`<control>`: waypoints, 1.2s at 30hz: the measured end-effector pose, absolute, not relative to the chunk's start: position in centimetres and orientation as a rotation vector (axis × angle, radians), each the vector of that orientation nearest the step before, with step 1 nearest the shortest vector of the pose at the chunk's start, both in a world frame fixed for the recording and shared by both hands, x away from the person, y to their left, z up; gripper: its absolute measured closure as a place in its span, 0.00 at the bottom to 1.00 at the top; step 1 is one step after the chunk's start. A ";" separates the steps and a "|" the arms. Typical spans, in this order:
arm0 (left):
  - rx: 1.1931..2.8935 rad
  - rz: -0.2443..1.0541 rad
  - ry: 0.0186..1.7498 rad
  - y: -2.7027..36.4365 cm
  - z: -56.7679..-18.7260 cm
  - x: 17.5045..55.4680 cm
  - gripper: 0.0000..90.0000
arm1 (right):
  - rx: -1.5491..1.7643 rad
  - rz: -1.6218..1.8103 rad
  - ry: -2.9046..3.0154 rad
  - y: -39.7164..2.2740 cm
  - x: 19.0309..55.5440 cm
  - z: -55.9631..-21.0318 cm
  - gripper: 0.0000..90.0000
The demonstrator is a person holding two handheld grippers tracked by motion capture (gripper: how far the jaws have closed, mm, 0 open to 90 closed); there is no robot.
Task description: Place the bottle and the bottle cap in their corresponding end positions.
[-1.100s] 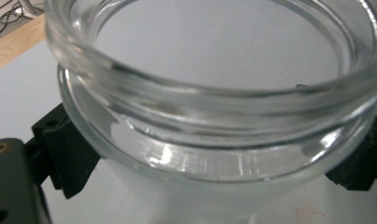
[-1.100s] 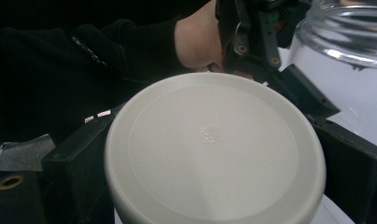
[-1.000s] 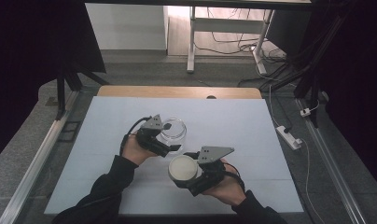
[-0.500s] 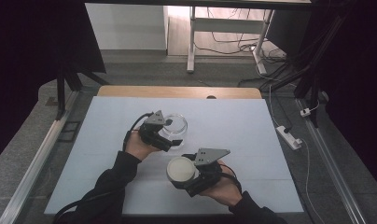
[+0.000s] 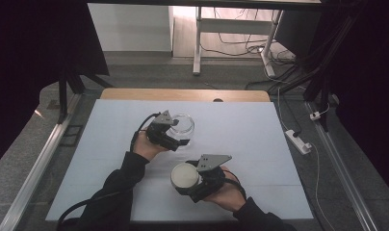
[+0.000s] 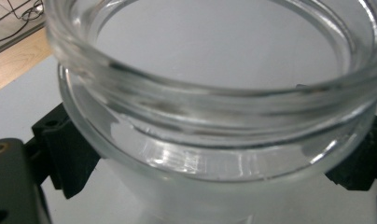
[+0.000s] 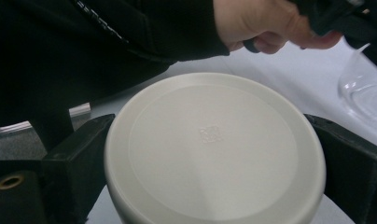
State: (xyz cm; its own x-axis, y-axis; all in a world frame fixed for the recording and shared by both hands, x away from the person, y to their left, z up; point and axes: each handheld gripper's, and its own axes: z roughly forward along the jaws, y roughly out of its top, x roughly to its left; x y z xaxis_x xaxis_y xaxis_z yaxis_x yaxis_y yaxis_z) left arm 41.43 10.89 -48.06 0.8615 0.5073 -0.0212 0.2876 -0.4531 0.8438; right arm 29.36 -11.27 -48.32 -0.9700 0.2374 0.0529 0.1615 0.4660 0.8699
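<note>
Clear glass jar [image 5: 184,127]: upright, mouth open, on the white table. Round off-white lid [image 5: 185,175]: flat face up, nearer the table's front edge.

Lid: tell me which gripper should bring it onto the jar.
Right. The right gripper already clamps the white lid, while the left gripper holds the open glass jar steady.
</note>
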 end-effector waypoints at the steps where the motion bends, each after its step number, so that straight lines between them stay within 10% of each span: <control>1: 2.072 0.287 0.579 10.8 -48.2 41.6 0.08 | 0.362 1.544 2.626 -11.2 29.5 -48.5 0.08; 36: 2.081 0.316 0.646 9.9 -51.5 43.1 0.08 | 0.376 1.319 2.766 -9.9 30.6 -53.6 0.08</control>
State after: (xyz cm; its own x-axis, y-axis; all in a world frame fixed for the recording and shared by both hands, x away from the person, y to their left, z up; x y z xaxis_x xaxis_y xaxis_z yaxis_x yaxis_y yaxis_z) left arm 43.12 9.91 -51.55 0.8303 0.5569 -0.0214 0.3254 -0.4533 0.8299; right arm 30.62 -9.87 -53.55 -0.9688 0.2416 0.0554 0.1951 0.6057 0.7714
